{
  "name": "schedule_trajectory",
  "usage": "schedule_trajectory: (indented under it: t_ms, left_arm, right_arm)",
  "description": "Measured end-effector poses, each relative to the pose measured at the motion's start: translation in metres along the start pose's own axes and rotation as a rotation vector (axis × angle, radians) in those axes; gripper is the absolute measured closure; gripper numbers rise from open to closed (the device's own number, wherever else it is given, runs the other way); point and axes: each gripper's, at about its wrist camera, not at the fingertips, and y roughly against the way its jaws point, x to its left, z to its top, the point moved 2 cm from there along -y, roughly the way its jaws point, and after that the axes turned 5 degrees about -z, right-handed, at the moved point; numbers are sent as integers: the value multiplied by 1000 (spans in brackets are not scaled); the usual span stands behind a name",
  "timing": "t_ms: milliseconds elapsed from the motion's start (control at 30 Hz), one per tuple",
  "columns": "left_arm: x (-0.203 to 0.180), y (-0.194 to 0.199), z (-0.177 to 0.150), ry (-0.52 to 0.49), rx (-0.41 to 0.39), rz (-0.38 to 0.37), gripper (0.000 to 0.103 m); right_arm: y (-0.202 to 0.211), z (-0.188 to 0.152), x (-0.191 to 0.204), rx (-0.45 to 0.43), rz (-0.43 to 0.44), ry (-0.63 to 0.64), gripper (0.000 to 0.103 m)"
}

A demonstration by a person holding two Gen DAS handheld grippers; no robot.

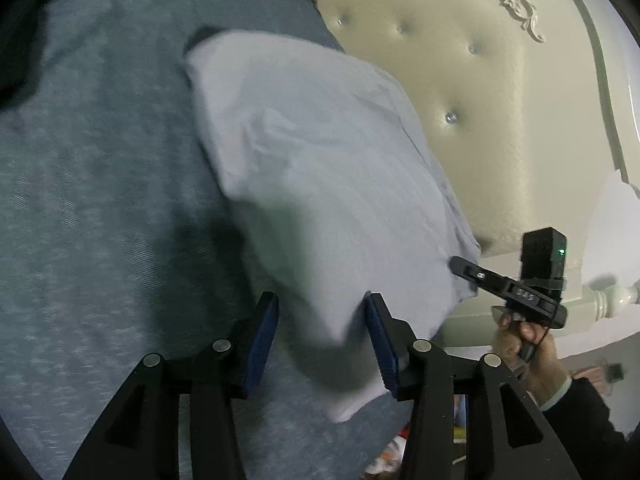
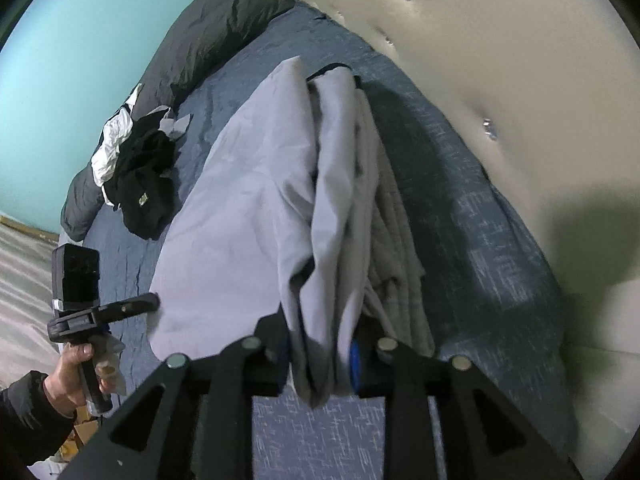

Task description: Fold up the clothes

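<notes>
A pale lavender garment (image 1: 320,160) lies on the blue bedspread (image 1: 100,200) beside the headboard. My left gripper (image 1: 322,298) is open, and the garment's near corner lies between its blue pads (image 1: 262,332). The right gripper (image 1: 464,266), held by a hand (image 1: 524,332), touches the garment's right edge. In the right wrist view my right gripper (image 2: 320,328) is shut on a bunched fold of the garment (image 2: 256,200), lifted off the bedspread (image 2: 460,220). The left gripper (image 2: 148,302) sits at the garment's left edge, held by a hand (image 2: 72,372).
A cream tufted headboard (image 1: 460,80) runs along the bed's far side (image 2: 440,40). A dark duvet (image 2: 208,40) is rolled along the bed's far edge, with a pile of black and white clothes (image 2: 140,168) next to it. A teal wall (image 2: 80,40) stands behind.
</notes>
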Motion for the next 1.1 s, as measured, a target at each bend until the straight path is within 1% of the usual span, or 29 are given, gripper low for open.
schedule_trajectory:
  t_ms: [67, 167, 200, 267, 300, 367, 400, 433, 500, 567, 633, 667, 700, 733, 967, 1033, 1100]
  left_arm:
    - [0, 10, 3, -18, -28, 23, 55]
    - [-9, 22, 8, -73, -70, 56, 55]
    - [-14, 23, 10, -93, -77, 65, 55]
    - [-22, 22, 12, -130, -82, 79, 59]
    - [-27, 21, 12, -145, -83, 82, 63]
    - [-32, 20, 9, -176, -74, 85, 65]
    - [-33, 20, 6, -187, -65, 87, 67]
    - [-32, 17, 5, -192, -53, 90, 68]
    - [-32, 9, 3, -203, -27, 97, 70]
    - [-30, -1, -1, -220, -6, 119, 70]
    - [-25, -11, -5, -222, 16, 134, 71]
    - [-23, -15, -7, -222, 22, 138, 72]
    - [-22, -19, -8, -221, 26, 142, 73]
    - [-21, -22, -9, -223, 30, 146, 73]
    - [-18, -40, -14, -246, 66, 175, 73]
    - [-19, -36, -12, -244, 61, 176, 73]
    - [-23, -26, -9, -243, 37, 178, 73]
  right_arm:
    - [10, -2, -5, -26, -31, -7, 75]
    - [28, -1, -8, -85, -86, -3, 75]
    - [37, 0, -7, -118, -112, 5, 75]
    - [45, 3, 2, -155, -113, 38, 75]
    - [50, 4, 6, -174, -113, 54, 75]
    - [55, 6, 14, -198, -109, 91, 80]
    - [53, 8, 24, -199, -101, 124, 85]
    - [46, 7, 25, -185, -110, 128, 89]
    - [32, 7, 25, -158, -128, 134, 93]
    - [18, 6, 26, -131, -147, 141, 95]
    - [4, 6, 27, -104, -165, 147, 101]
    - [-3, 5, 27, -91, -174, 151, 101]
    - [-9, 2, 20, -87, -174, 128, 103]
    - [-14, 0, 13, -83, -174, 105, 103]
    - [-29, -18, -4, -72, -174, 66, 103]
    - [-26, -16, -5, -75, -167, 57, 103]
    - [-18, -14, -4, -94, -157, 52, 103]
